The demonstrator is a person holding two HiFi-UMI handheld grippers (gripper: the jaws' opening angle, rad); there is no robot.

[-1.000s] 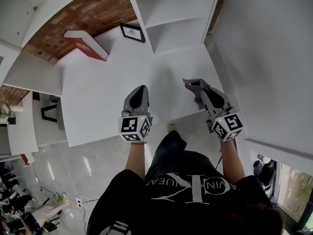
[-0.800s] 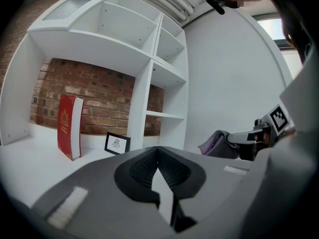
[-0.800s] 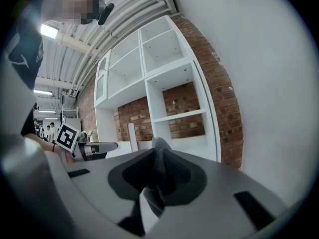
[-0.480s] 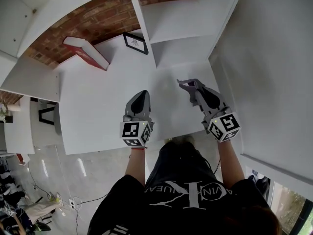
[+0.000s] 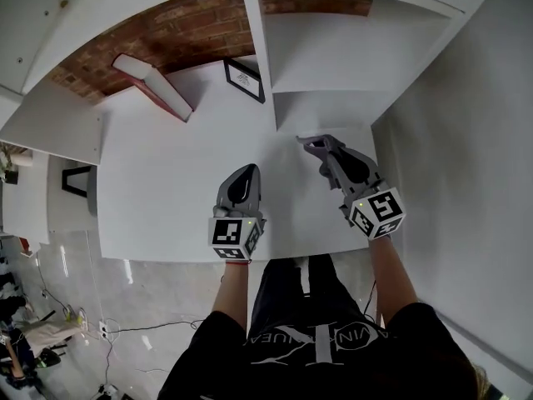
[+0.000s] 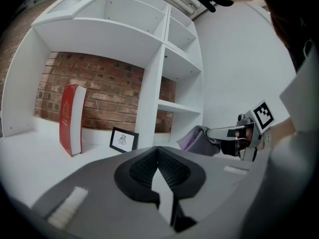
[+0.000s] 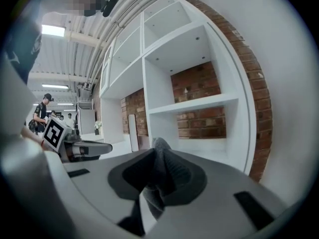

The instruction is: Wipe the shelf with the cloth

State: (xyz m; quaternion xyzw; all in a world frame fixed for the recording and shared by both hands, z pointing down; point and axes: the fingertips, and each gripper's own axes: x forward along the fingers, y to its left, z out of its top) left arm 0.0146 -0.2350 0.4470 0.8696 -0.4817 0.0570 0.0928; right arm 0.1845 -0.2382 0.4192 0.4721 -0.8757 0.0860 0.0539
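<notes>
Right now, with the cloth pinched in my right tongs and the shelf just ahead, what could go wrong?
1. The right tongs pinch only a bunched fold of the grey fabric cloth; pressing it on the white shelf board might drag it loose.
2. The small black-framed picture stands just left of the shelf's divider; a wide stroke could tip it over.
3. The tall red hardcover book stands on end further left, probably safe unless wiping reaches there.

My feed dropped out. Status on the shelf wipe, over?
Right claw shut on cloth, over shelf right end. Left claw shut, empty. Red book, framed picture at back, clear of cloth.
</notes>
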